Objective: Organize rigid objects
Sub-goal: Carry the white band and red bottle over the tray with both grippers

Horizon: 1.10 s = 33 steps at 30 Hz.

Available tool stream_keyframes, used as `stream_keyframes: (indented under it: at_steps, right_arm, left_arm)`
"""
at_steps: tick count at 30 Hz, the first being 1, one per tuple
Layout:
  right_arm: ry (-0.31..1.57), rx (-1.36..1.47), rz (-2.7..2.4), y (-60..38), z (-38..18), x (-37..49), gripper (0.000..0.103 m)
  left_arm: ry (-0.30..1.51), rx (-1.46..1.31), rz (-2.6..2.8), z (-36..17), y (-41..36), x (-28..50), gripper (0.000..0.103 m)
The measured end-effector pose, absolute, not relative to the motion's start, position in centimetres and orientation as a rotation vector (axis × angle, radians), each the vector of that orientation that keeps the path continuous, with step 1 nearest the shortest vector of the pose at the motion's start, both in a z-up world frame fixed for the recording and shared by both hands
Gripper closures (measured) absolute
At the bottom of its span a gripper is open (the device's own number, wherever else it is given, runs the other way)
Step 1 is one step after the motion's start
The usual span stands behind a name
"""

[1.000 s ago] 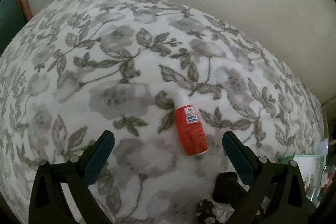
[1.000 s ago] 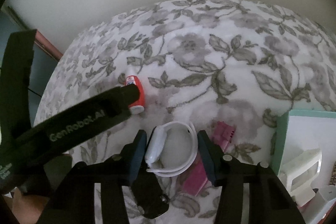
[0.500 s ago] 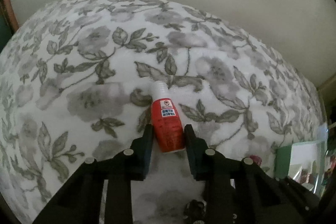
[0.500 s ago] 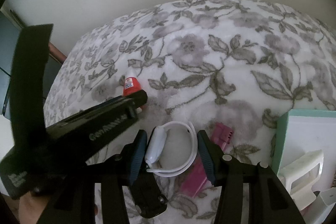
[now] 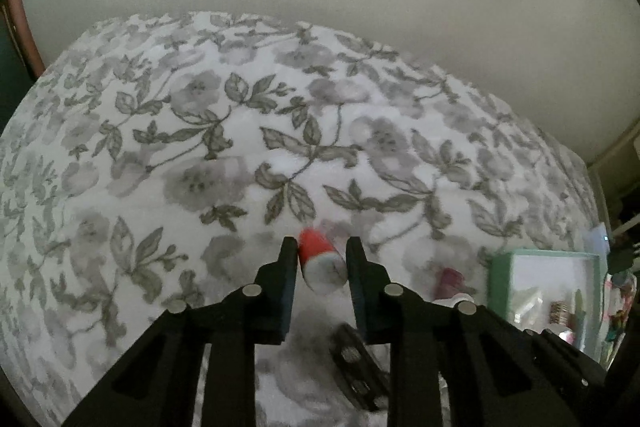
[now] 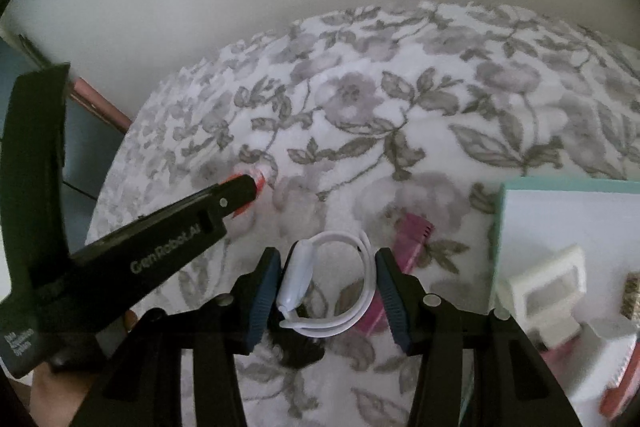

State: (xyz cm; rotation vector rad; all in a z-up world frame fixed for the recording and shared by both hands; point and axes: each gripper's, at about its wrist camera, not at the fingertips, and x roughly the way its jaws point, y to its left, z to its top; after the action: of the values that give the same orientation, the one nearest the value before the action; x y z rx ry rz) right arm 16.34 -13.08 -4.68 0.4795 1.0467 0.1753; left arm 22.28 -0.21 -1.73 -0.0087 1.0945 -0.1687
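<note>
Two grippers work over a bed covered with a white blanket printed with grey flowers and leaves. The left gripper has just been closing its fingers, and they now clamp a small red bottle between them; the bottle is tilted, its pale end toward the camera, and seems lifted off the blanket, though blur makes that uncertain. In the right wrist view the same bottle shows only as a red sliver with a white cap at the tip of the left gripper's fingers. The right gripper holds a white looped band with an oval body: its fingers press on the two sides of the loop. Just behind the band a pink object lies on the blanket. Toward the bed's right edge stands a mint-green box holding white and other small items, too blurred to name.
</note>
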Motion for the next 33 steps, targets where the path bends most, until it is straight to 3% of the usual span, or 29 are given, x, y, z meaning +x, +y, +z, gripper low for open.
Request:
stream_keyframes:
  at_steps: [12,23,25,27,33]
  right_arm:
    - [0.959,0.536,0.075,-16.9,0.6,8.9,0.051]
    - [0.956,0.579,-0.020,-19.7,0.9,4.5,0.051]
    - [0.951,0.579,-0.012,-19.8,1.0,4.4,0.051]
    - [0.946,0.570,-0.012,-19.8,1.2,4.5,0.051]
    - [0.963,0.571,-0.021,-20.3,0.6,4.8,0.051]
  left_arm:
    - [1.011,0.001,-0.218,4.3,-3.0,16.6,0.085]
    - [1.102,0.063,-0.120,-0.9,-0.5,17.6,0.085]
    - [1.123,0.057,-0.116,-1.8,-0.2,18.1,0.080]
    - [1.138,0.049,-0.117,-2.5,-0.2,18.6,0.065]
    - [1.189,0.045,-0.127,-4.8,-0.7,19.7,0.063]
